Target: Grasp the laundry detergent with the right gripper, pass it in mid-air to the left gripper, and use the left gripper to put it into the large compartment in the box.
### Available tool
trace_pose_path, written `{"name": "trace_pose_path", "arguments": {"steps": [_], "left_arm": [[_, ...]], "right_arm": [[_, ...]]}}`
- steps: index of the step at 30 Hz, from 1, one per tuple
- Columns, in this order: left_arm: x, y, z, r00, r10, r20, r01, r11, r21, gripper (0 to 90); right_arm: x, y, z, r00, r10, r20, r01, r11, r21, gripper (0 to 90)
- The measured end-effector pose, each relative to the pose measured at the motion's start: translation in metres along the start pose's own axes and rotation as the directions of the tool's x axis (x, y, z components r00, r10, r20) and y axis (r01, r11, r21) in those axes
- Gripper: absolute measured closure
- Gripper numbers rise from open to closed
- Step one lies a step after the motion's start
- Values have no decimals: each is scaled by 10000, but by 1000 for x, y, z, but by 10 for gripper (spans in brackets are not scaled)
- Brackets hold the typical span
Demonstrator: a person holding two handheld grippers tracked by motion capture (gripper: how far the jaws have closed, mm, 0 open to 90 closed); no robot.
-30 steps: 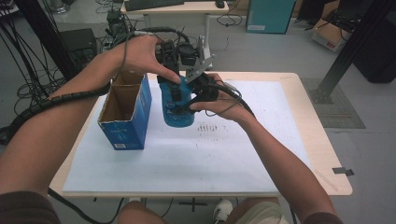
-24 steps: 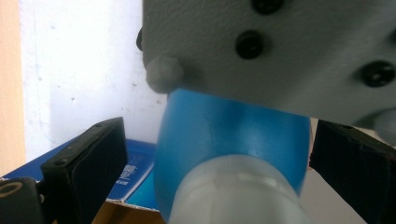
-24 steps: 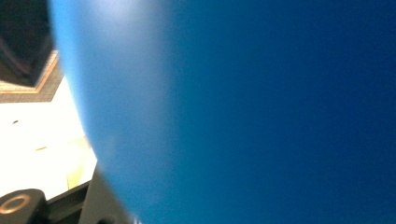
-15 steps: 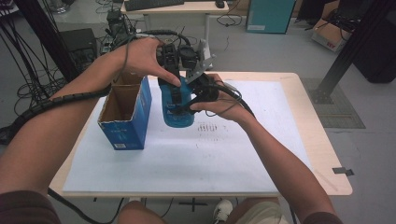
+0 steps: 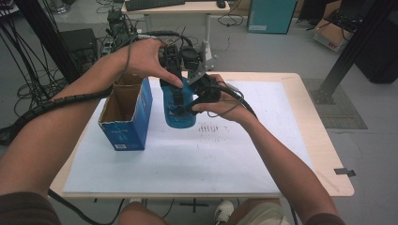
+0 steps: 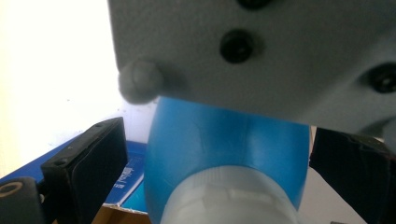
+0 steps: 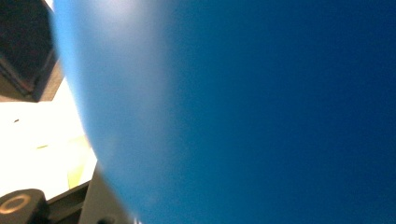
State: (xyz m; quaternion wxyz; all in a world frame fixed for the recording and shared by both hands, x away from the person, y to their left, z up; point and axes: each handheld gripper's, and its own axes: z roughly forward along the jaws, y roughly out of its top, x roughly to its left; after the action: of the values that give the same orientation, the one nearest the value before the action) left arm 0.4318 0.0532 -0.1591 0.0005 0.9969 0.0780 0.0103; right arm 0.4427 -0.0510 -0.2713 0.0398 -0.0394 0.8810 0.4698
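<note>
light: even, bright | glare: white table blown out | blur: blue bottle out of focus

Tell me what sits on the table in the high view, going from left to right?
Open blue cardboard box → blue bottle held up between the two grippers → faint pencil marks on the white sheet.

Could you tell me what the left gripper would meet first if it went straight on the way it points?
Probably the blue bottle: its white cap end sits right between the left gripper jaws, though depth is unclear.
</note>
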Motion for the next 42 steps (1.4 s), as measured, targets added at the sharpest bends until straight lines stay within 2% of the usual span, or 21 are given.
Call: {"name": "trace_pose_path", "arguments": {"steps": [5,10,11,13,16,20,23,24,25,26,28,29,34,35,37,38,39,40,41,42], "left_arm": [[0,0,-1,10000,-1,59,1,10000,95,46],[1,1,0,9999,63,83,-64,9999,92,46],[0,0,0,9999,95,-42,-95,9999,39,46],[0,1,-1,10000,81,52,-82,9999,118,46],[1,1,-1,9999,102,48,-102,9999,19,43],[0,1,0,10000,34,-13,-34,10000,24,46],[0,0,1,9999,141,-83,-141,9999,22,44],[0,0,0,10000,98,-11,-98,9999,62,44],[-6,-1,6,9970,-771,-21,768,9946,-700,44],[-5,-1,3,9976,-677,162,686,9960,-572,44],[-5,-2,3,9984,-548,159,556,9969,-557,44],[-6,-1,3,9976,-669,198,680,9959,-600,44],[-6,-1,1,9976,-663,198,674,9958,-620,44],[-6,-1,1,9985,-531,108,537,9968,-584,44],[-7,0,1,9980,-615,110,621,9959,-659,45],[-6,0,0,9987,-513,56,515,9965,-653,45],[-7,1,0,9980,-623,59,625,9955,-718,45],[-7,1,0,9980,-623,101,629,9953,-737,45],[-7,1,0,9981,-610,127,618,9953,-743,45],[-7,2,0,9982,-599,74,603,9956,-721,45]], "right_arm": [[-1,0,-2,9999,-160,50,161,9998,-111,439],[-2,-1,-3,9998,-182,39,182,9997,-149,439],[-2,-2,-3,9999,-149,37,150,9998,-163,439],[-2,-2,-4,9999,-143,32,143,9998,-147,439],[-3,-3,-3,9997,-231,8,231,9995,-230,439],[-2,-3,-4,10000,-86,4,86,9998,-187,439],[-2,-4,-4,10000,-72,-9,72,9998,-183,439],[-2,-4,-4,9999,-109,-10,108,9997,-202,439],[-3,-4,-4,9999,-125,-7,124,9997,-193,439],[-3,-4,-3,9999,-165,-11,164,9997,-191,439],[-3,-4,-3,9998,-209,-19,208,9996,-195,439],[-3,-4,-3,9998,-198,-34,197,9996,-196,439],[-2,-3,-2,9998,-186,-52,184,9995,-251,439],[-2,-3,-2,9998,-205,-52,203,9995,-261,439],[-2,-3,-2,9998,-184,-61,183,9995,-256,439],[-2,-3,-2,9998,-193,-63,191,9995,-261,439],[-2,-3,-2,9997,-212,-74,210,9994,-282,439],[-3,-3,-2,9997,-245,-20,244,9992,-306,439],[-8,-3,0,9960,-868,190,879,9937,-700,439],[-2,-3,-3,9999,-115,-64,114,9996,-240,439]]}}
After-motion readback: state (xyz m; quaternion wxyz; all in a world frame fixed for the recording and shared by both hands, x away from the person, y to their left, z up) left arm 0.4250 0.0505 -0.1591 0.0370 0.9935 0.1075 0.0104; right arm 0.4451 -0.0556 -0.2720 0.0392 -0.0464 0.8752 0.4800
